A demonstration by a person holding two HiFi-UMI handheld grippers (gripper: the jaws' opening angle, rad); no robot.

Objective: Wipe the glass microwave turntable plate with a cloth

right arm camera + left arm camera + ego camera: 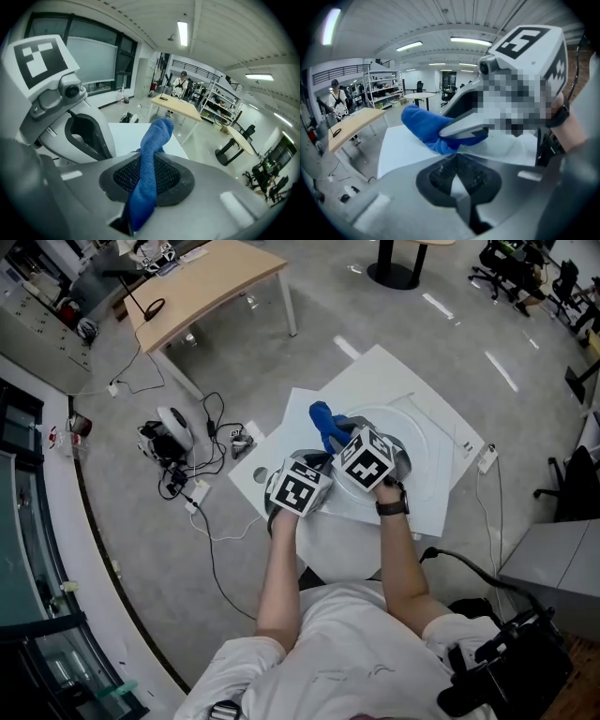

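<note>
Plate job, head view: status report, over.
Left claw shut on plate rim. Right claw shut on cloth, cloth end sticking out past it. No obstruction seen.

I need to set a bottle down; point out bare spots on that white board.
The white board is bare at its far corner beyond the glass turntable plate and left of the blue cloth. Crowded: near edge, around the left hand-held gripper and right hand-held gripper.

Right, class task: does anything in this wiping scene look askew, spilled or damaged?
Nothing is spilled or broken. One oddity: the blue cloth is clamped in the right gripper as a twisted roll that sticks out past the jaws, not spread flat on the glass turntable plate.
</note>
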